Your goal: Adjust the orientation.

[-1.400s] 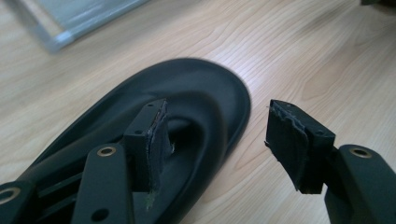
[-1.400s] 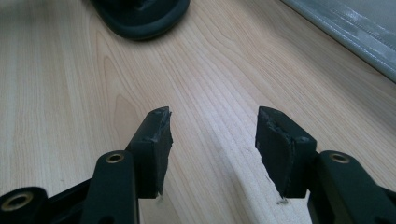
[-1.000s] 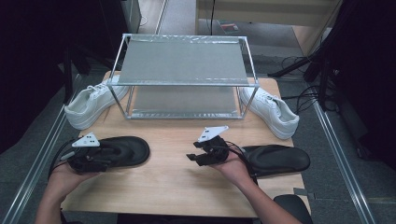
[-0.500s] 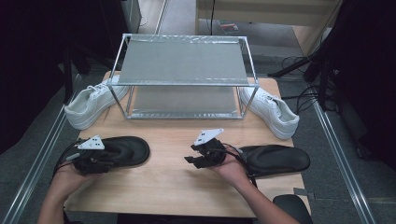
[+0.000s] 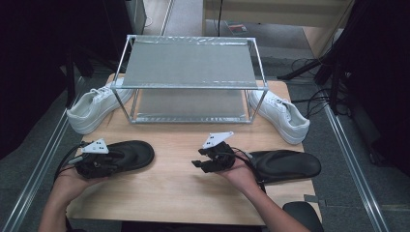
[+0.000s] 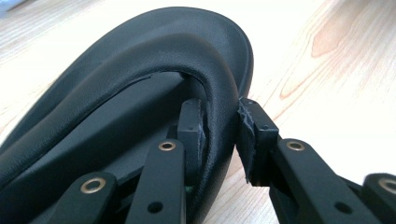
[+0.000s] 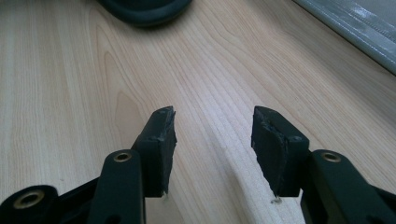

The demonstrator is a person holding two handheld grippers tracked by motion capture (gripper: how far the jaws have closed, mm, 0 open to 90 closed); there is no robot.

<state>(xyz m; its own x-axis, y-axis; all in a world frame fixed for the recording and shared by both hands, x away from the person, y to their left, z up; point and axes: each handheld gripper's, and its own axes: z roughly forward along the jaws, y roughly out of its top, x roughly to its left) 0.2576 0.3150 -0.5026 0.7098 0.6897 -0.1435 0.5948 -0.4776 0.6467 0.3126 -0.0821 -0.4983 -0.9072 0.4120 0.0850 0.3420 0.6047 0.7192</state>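
in the high view, the left gripper (image 5: 107, 162) is sitting at about 8 o'clock on the wooden tabletop (image 5: 179, 145), and its jaws are reaching into the left black shoe (image 5: 126, 154), which is lying flat with its toe pointing toward 3 o'clock. the right gripper (image 5: 207, 162) is hovering near 5 o'clock over bare wood, with the right black shoe (image 5: 285, 165) lying just behind it under the hand. a metal rack (image 5: 191, 79) is standing at 12 o'clock, with one white sneaker (image 5: 94, 108) leaning beside its left foot at 10 o'clock and another white sneaker (image 5: 280, 115) by its right foot at 2 o'clock.

in the left gripper view, the jaws have just been closing, and the padded collar of the left black shoe (image 6: 140, 79) is sitting between them. one pad is lying inside the shoe's opening against the collar, and the other pad is touching the collar's outer face, so the left gripper (image 6: 219, 135) is clamping on the collar. the shoe's sole is resting on the tabletop (image 6: 327, 70).

in the right gripper view, the jaws of the right gripper (image 7: 214, 135) have been closing slightly, yet they are standing well apart with nothing between them but bare tabletop (image 7: 70, 93). a rounded end of the left black shoe (image 7: 144, 9) is showing at 12 o'clock, well apart from the pads, and the edge of the metal rack (image 7: 355, 28) is crossing the corner at 2 o'clock.
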